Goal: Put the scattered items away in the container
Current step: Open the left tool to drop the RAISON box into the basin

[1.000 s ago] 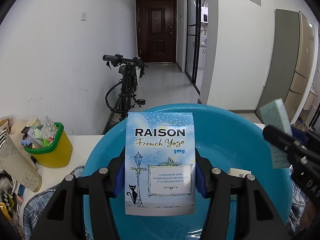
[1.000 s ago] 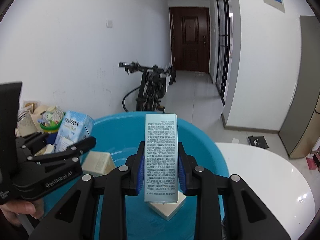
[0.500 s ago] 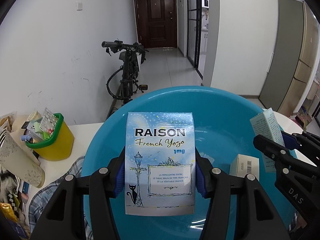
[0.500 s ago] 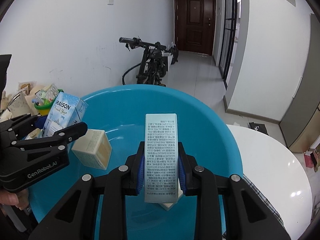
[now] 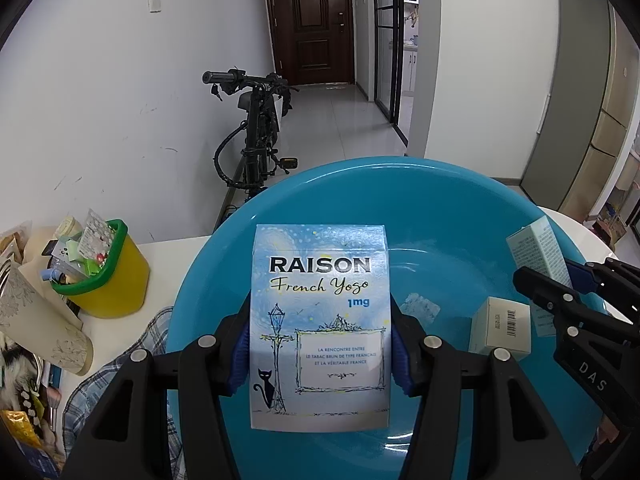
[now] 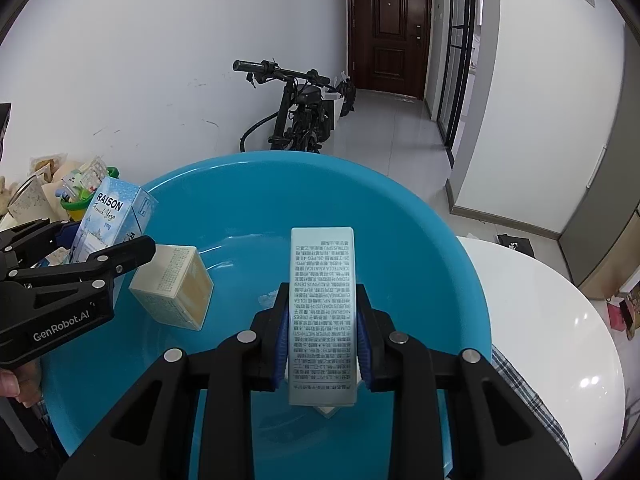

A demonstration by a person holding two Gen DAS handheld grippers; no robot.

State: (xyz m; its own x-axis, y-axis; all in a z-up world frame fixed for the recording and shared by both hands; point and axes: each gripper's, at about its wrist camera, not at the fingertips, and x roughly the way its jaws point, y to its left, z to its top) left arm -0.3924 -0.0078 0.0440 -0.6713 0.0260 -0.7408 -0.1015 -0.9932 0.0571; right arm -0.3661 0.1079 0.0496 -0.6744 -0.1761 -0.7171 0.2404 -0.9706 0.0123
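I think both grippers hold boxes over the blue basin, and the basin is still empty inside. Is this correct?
Not quite. Both grippers do hold boxes over the blue basin, but it is not empty: the right wrist view shows a cream box already lying inside.

At six o'clock, the round blue plastic basin [image 5: 460,208] is cut off by the frame's edge; a small cream carton [image 6: 326,411] is largely hidden behind the held pale-green printed box [image 6: 322,316].

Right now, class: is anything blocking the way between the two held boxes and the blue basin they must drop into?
Nothing visible blocks either. The Raison box and the pale green box both hang over the open blue basin. A cream box already lies inside, to one side, between them.
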